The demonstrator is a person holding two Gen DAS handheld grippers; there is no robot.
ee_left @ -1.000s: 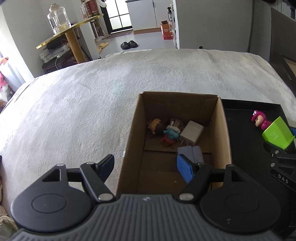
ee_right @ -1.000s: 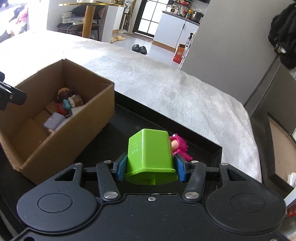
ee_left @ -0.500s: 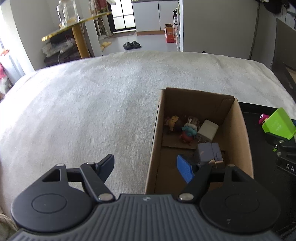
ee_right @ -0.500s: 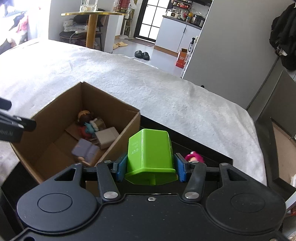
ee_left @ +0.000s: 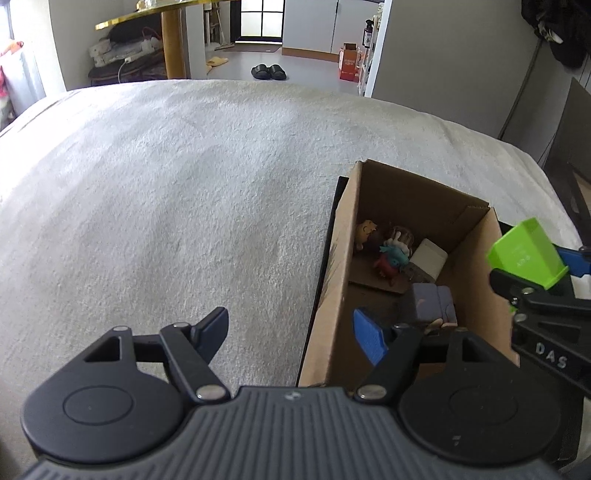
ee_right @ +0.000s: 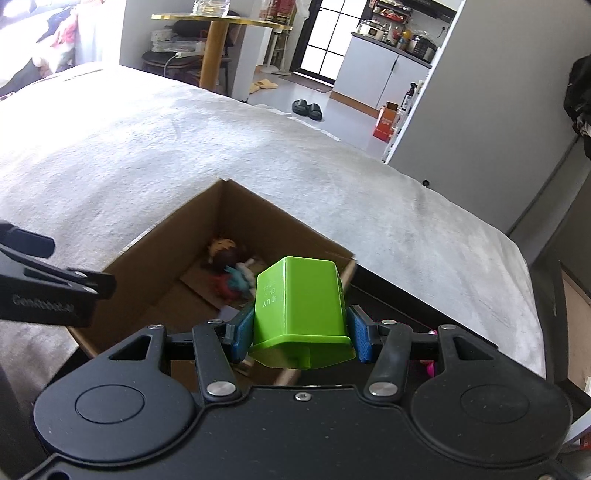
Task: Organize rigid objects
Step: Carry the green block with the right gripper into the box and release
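My right gripper point(ee_right: 301, 338) is shut on a green plastic box point(ee_right: 301, 314) and holds it in the air over the near right rim of an open cardboard box point(ee_right: 155, 251). The green box also shows in the left wrist view point(ee_left: 526, 253). The cardboard box point(ee_left: 340, 280) holds small toy figures point(ee_left: 388, 251), a white block point(ee_left: 428, 256) and a grey-purple block point(ee_left: 432, 301). My left gripper point(ee_left: 291, 328) is open and empty, its fingers on either side of the box's near left corner, above it.
The cardboard box stands on a black tray point(ee_right: 402, 306) on a grey-white textured surface point(ee_left: 166, 206). A pink toy point(ee_right: 430, 367) lies on the tray, mostly hidden behind my right gripper. A round gold table point(ee_right: 214, 33) stands far behind.
My right gripper has carried the green box left and forward, from above the tray to above the cardboard box. My left gripper has drifted left and stays open.
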